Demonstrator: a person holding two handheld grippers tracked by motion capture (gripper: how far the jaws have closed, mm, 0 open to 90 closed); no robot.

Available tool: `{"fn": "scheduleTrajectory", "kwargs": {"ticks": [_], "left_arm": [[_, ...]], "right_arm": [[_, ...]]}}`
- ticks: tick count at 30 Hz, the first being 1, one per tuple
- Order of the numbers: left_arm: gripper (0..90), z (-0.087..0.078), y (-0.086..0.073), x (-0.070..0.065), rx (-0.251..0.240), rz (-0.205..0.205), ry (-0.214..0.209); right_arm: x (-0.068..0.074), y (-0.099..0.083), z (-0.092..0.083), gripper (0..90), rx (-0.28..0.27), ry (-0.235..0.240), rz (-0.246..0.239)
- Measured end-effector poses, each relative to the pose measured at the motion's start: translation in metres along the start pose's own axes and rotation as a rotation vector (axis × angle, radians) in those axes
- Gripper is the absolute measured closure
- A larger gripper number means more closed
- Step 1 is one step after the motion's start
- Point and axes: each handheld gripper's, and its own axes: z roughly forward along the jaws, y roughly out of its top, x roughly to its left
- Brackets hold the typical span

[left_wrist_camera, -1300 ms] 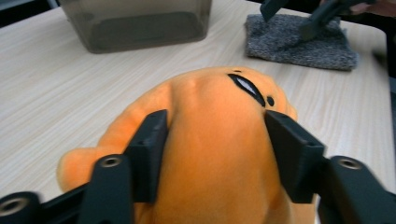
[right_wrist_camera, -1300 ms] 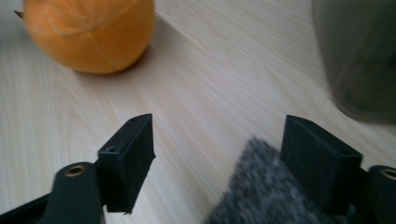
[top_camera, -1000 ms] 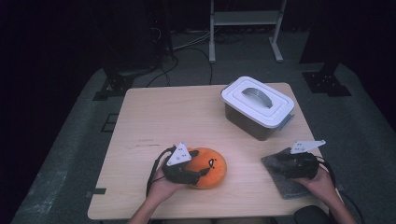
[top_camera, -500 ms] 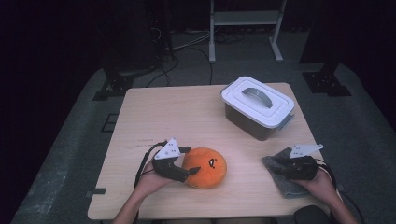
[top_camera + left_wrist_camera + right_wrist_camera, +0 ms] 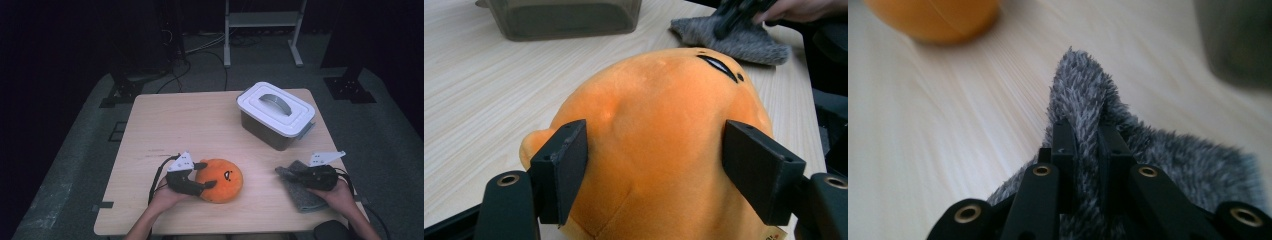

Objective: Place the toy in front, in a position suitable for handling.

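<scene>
Already the right gripper (image 5: 295,176) has just been closing its jaws, and they now pinch a raised fold of the grey furry cloth (image 5: 1168,150), which lies at the near right corner of the surface (image 5: 200,125). That hand (image 5: 340,196) rests low over the cloth, the gripper pointing across toward the middle.

On the other side, the left gripper (image 5: 206,175) straddles the orange plush toy (image 5: 220,180), which sits near the front edge, left of centre. Its jaws stand one on each flank of the toy, close against the fabric without visibly denting it; I would call them open around it, having just narrowed a little. The toy lies straight ahead of those jaws, its embroidered face turned away toward the cloth. The left hand (image 5: 162,200) lies flat on the surface, wrist level, so a squeeze alone should seem enough to take hold.

Farther back, the lidded grey box (image 5: 275,115) stands shut, well apart from both.
</scene>
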Motion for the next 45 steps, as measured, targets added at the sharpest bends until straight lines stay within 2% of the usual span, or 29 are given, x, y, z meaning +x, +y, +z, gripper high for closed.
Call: {"fn": "scheduleTrajectory", "kwargs": {"ticks": [5,8,12,15,18,20,25,29,30,33,36,38,39,40,43,45], "left_arm": [[26.9,0.001,0.003,-0.003,0.009,0.026,0.012],[26.8,0.001,0.004,-0.005,0.01,0.045,0.016],[26.8,0.001,0.003,-0.004,0.007,0.042,0.01],[26.8,0.001,0.003,-0.005,0.006,0.047,0.016],[26.6,0.001,0.004,-0.006,0.01,0.061,0.021],[25.7,0.0,0.004,-0.006,0.012,0.066,0.02],[13.5,0.001,0.006,-0.005,0.047,0.084,-0.021],[15.1,-0.001,0.006,-0.005,0.054,0.114,-0.037],[15.6,-0.002,0.005,-0.005,0.054,0.11,-0.046],[16.4,-0.01,0.001,-0.001,0.013,0.069,-0.114],[28.5,-0.016,-0.003,0.001,0.027,0.068,-0.098],[30.0,-0.014,-0.004,0.001,0.036,0.054,-0.093],[31.8,-0.013,-0.004,0.0,0.046,0.06,-0.086],[33.3,-0.012,-0.004,0.0,0.058,0.066,-0.077],[34.7,-0.011,-0.005,-0.001,0.051,0.033,-0.077],[35.2,-0.01,-0.005,-0.003,0.053,0.03,-0.078]], "right_arm": [[0.024,0.038,0.003,79.9,-0.099,0.093,-0.074],[0.04,0.061,0.012,79.8,-0.147,0.159,-0.111],[0.061,0.086,0.032,79.6,-0.165,0.222,-0.174],[0.071,0.099,0.048,79.6,-0.193,0.277,-0.189],[0.082,0.108,0.063,79.0,-0.195,0.314,-0.21],[0.087,0.109,0.07,78.5,-0.173,0.312,-0.231],[0.09,0.104,0.076,78.4,-0.157,0.292,-0.241],[0.085,0.099,0.073,78.0,-0.148,0.278,-0.241],[0.083,0.096,0.073,77.9,-0.145,0.28,-0.238],[0.077,0.09,0.07,77.8,-0.133,0.267,-0.228],[0.072,0.086,0.067,77.7,-0.113,0.235,-0.206],[0.072,0.087,0.068,77.7,-0.116,0.232,-0.202],[0.074,0.089,0.068,77.8,-0.12,0.232,-0.202],[0.078,0.092,0.068,77.9,-0.125,0.23,-0.215],[0.089,0.1,0.069,77.8,-0.151,0.23,-0.252],[0.096,0.103,0.071,77.8,-0.167,0.235,-0.268]]}}
